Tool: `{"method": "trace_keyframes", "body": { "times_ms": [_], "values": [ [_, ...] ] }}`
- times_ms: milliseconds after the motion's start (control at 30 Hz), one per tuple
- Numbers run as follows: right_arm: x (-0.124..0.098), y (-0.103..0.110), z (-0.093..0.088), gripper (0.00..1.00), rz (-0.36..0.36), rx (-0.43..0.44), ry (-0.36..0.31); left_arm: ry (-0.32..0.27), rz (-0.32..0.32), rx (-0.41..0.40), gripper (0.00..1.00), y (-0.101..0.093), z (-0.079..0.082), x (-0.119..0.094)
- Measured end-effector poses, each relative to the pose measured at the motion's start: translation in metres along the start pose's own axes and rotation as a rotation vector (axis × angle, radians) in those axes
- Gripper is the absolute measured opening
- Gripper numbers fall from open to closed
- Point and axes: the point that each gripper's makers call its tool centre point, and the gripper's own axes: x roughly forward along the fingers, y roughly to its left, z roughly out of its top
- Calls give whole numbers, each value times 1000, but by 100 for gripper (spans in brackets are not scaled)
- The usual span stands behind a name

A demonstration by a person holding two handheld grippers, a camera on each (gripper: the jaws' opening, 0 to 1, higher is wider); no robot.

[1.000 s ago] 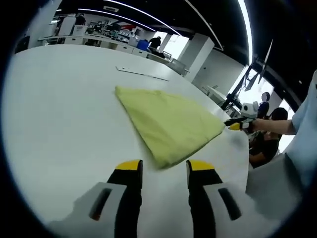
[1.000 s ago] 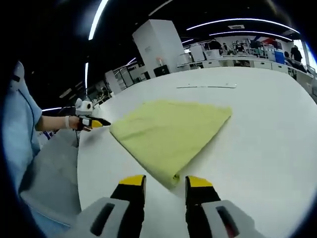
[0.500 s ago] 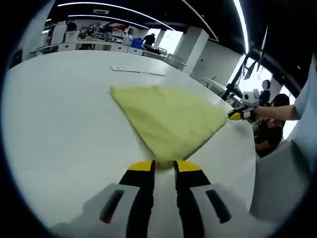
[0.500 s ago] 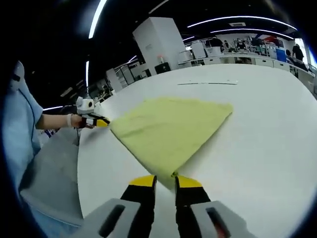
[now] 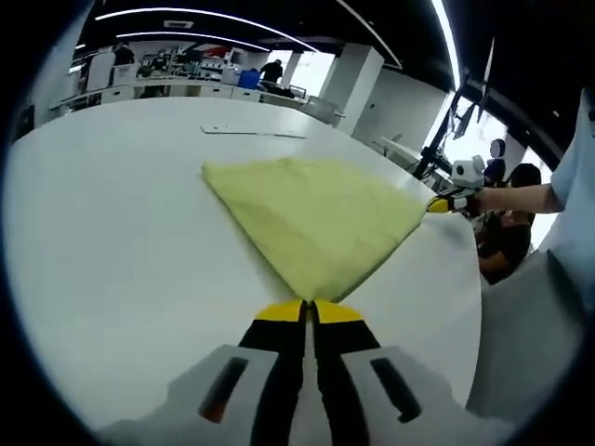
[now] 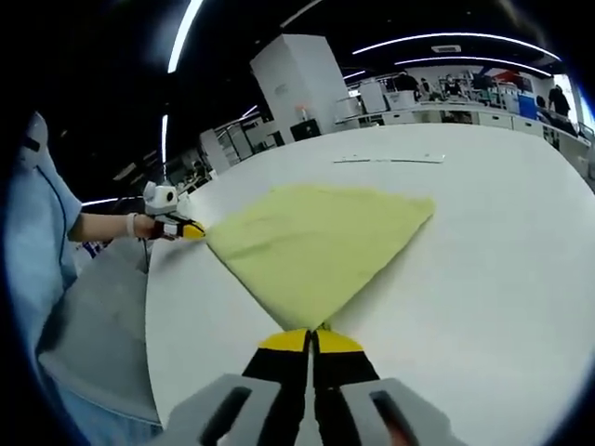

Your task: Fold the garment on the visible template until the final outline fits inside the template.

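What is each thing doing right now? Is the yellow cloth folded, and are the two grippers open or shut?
Cloth: folded, lying flat on the table, a corner pinched at each end.
Left gripper: shut on the cloth's near corner.
Right gripper: shut on the cloth's other corner.
Table: white, with a thin template line marked beyond the cloth.
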Motion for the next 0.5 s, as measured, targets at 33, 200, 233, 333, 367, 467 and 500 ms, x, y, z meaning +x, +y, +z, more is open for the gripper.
{"method": "trace_keyframes", "body": {
  "times_ms": [33,200,233,333,367,467,500],
  "values": [
    [-1,-1,0,0,-2,-2,-1,-1,1,5,0,1,1,-1],
    [-4,0,3,0,9,0,-10,-1,-3,12,0,-2,2,-6],
    [-4,0,2,0,8,3,-11,2,-3,12,0,-3,2,-6],
    [-5,2,-2,0,11,-3,1,21,-8,12,0,-4,-5,-8],
    [-6,1,-3,0,11,2,-2,24,-9,7,0,-5,-7,-9],
    [-9,4,-3,0,14,26,-18,15,-6,-3,0,-6,-7,-15],
    [-8,5,-4,0,16,32,-19,16,-11,-15,0,-7,-8,-15]
  ]
}}
